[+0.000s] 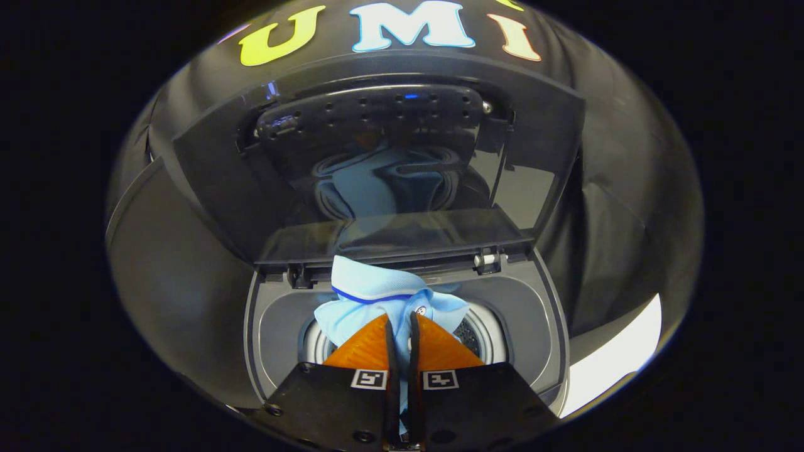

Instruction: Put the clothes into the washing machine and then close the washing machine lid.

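The gripper (399, 326) hides the lower part of the light blue shirt (383, 295); its fingers lie close together with a strip of cloth between them, pressing on it. The shirt covers most of the drum opening (480, 336), leaving slivers at 3 and 9 o'clock. The washing machine (534, 314) body is cut off below. The shirt's reflection in the raised lid (377, 157) is blurred.

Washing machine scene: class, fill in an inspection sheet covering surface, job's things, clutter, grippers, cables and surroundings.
Surface: dark grey top-loading washing machine, round drum opening below the fingers.
Job's things: light blue polo shirt with dark blue stripe, bunched over the drum mouth; glossy dark hinged lid raised upright behind it.
Clutter: nothing seen.
Grippers: hand-held gripper shut on the shirt, cloth pinched between both fingers.
Cables: nothing seen.
Surroundings: black cloth booth wall.
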Motion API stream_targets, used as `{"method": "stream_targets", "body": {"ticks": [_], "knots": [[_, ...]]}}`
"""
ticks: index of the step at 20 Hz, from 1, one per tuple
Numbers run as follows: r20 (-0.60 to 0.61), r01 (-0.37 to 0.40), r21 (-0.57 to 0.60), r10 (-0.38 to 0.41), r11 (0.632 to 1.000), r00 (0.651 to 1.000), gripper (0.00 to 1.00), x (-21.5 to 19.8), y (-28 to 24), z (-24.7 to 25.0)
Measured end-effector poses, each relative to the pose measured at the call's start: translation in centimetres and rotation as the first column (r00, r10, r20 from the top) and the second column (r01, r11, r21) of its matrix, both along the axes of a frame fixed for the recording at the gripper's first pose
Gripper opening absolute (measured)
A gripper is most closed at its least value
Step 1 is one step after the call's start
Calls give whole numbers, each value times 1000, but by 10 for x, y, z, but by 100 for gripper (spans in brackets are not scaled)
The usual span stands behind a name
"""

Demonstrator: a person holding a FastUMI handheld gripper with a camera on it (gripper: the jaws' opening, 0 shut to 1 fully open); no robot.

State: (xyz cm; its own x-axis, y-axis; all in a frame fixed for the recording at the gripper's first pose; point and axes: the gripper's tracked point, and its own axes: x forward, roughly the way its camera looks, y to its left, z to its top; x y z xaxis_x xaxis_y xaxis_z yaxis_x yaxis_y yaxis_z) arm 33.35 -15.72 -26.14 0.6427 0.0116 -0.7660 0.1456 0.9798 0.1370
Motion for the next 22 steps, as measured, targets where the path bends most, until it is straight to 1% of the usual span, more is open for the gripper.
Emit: {"method": "stream_targets", "body": {"ticks": [11,13,14,18,22], "knots": [[-14,24,-8,-24,1000,1000,7,-1,0,-7],[-60,30,5,-30,1000,998,8,-6,2,-17],[-98,28,4,-28,1000,995,26,-11,2,-24],[-68,17,-11,-17,1000,998,96,-12,5,-19],[-41,15,-22,-16,1000,999,96,-11,6,-12]]}}
